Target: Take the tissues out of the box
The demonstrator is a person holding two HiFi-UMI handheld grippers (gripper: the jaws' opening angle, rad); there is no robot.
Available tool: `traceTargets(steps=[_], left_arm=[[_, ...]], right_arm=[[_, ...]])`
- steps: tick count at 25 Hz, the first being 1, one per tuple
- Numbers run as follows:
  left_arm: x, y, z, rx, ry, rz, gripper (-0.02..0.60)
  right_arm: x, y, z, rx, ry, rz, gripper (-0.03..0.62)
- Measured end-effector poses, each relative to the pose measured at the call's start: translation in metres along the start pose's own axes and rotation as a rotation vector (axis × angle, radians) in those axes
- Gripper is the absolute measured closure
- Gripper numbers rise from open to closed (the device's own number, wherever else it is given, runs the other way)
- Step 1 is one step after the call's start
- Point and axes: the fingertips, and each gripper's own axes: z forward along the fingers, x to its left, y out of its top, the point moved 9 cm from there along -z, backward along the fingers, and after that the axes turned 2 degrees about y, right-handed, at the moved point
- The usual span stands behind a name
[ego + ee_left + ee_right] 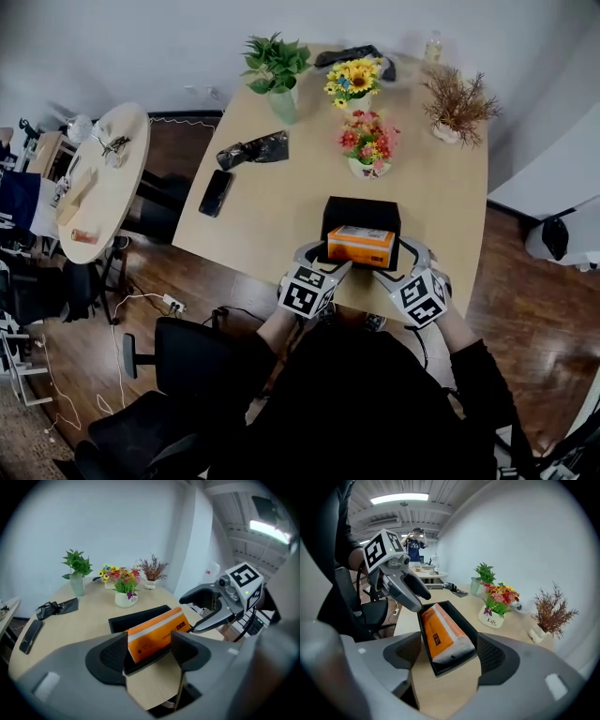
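While the orange tissue pack (361, 246) is propped in the black box (361, 210) at the near edge of the surface (272, 202), its long axis is laid crosswise between the tools. The left tool (330, 268) is held at its left end and the right tool (397, 264) at its right, about equally near. Both are held parted, with nothing gripped.

Phone (216, 192) flat near surface (281, 220) left edge, black wrapper (255, 150) beside it; leafy plant (277, 64), sunflowers (353, 81), red flowers (367, 139), dried twigs (457, 101) further back.

Left claw (330, 261), right claw (401, 262): jaws apart
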Motion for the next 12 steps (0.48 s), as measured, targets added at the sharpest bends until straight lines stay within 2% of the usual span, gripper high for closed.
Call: traceTargets(steps=[2, 5, 7, 9, 12], left_arm=[[-0.001, 0.000, 0.006, 0.012, -0.025, 0.041, 0.308], [-0.007, 0.004, 0.008, 0.024, -0.074, 0.159, 0.310], [-0.009, 0.004, 0.005, 0.023, -0.089, 0.245, 0.310], [-0.008, 0.003, 0.002, 0.020, -0.094, 0.287, 0.310], [-0.002, -0.001, -0.003, 0.015, -0.108, 0.269, 0.310]], right_arm=[[0.002, 0.002, 0.009, 0.060, 0.031, -0.146, 0.220], [0.004, 0.003, 0.018, 0.147, 0.137, -0.398, 0.217], [0.003, 0.004, 0.024, 0.209, 0.192, -0.496, 0.217], [-0.003, 0.005, 0.032, 0.259, 0.238, -0.518, 0.205], [-0.012, 0.006, 0.040, 0.318, 0.337, -0.446, 0.202]])
